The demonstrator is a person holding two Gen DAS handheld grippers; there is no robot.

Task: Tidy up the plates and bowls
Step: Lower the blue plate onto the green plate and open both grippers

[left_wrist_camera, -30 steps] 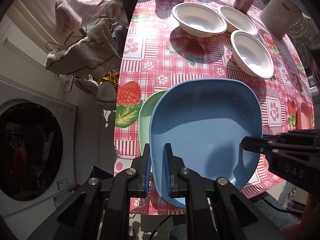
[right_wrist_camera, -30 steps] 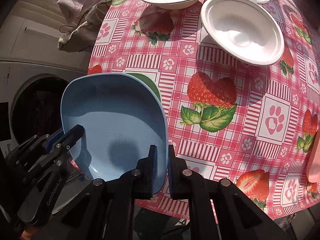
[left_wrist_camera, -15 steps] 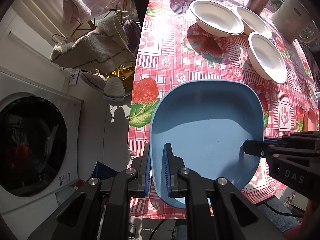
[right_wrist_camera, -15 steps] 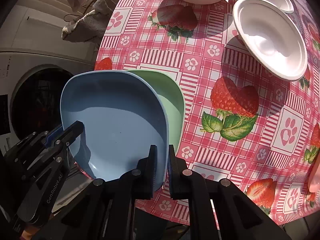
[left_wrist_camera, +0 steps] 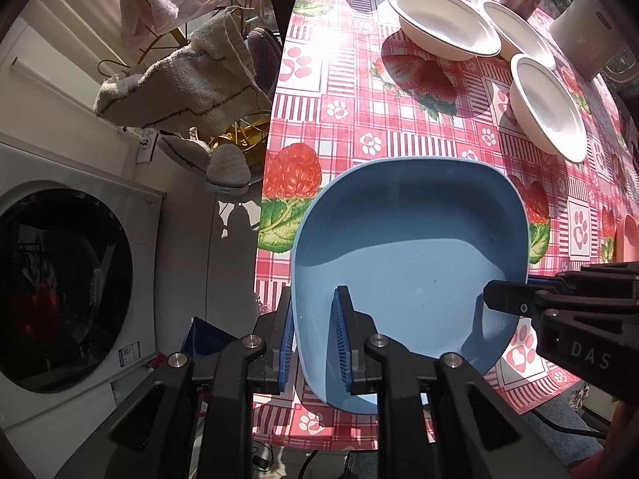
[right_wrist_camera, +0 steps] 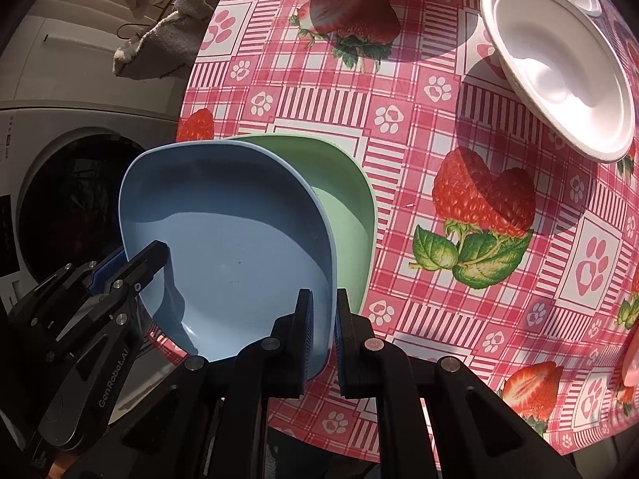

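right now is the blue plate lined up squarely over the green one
No: in the right wrist view the blue plate sits offset, leaving the green plate uncovered along one side.

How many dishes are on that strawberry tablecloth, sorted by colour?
White bowls: 3
Blue plate: 1
Green plate: 1, under the blue one
Pink dish: 1, only its edge shows
Total: 6
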